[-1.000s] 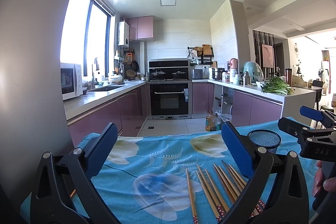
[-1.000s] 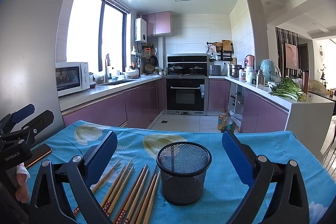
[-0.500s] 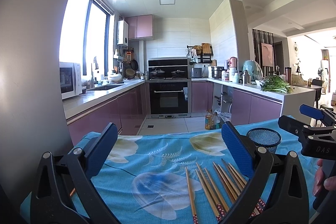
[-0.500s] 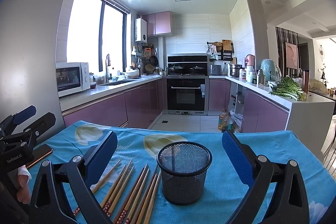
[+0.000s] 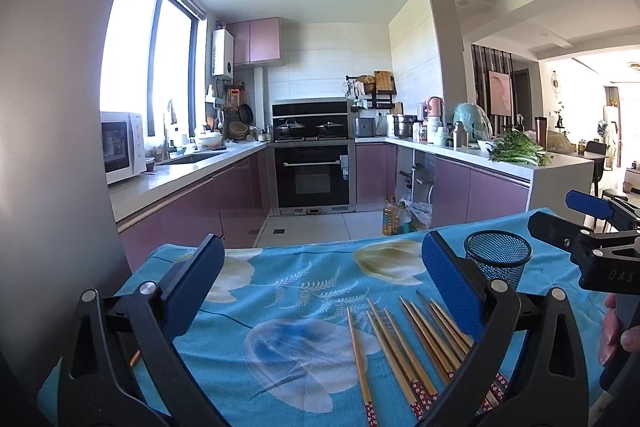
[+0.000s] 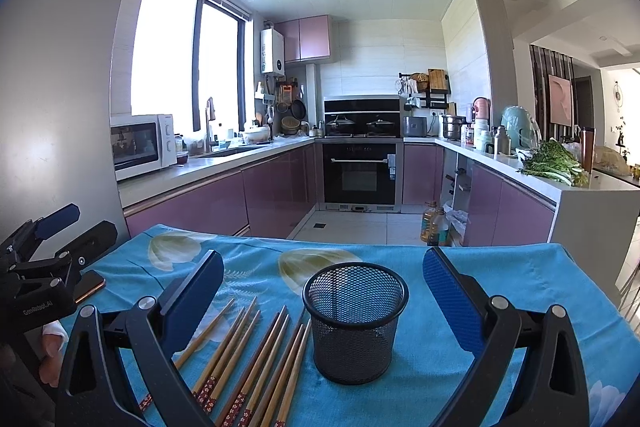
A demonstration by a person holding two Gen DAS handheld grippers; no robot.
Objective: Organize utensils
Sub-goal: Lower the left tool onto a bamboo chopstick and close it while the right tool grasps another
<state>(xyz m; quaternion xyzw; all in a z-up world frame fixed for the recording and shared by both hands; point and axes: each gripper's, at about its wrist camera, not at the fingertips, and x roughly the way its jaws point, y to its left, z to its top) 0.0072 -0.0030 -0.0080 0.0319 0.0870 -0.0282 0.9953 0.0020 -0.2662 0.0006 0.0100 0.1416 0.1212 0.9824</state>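
We see our left gripper [image 5: 320,283] spread wide, holding nothing, over the blue floral cloth [image 6: 520,279], then loose chopsticks [image 6: 256,355] fanned just left of the upright mesh cup [image 6: 354,323], seemingly empty, which our equally wide-open right gripper [image 6: 322,287] frames.

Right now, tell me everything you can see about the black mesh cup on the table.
The black mesh cup is a round wire-mesh holder with a solid rim band and base, likely metal. It stands upright and looks empty on the blue floral tablecloth. The chopsticks lie flat just to its left, the nearest one close to its base; contact is unclear. It sits ahead of the open right gripper, which is not touching it.
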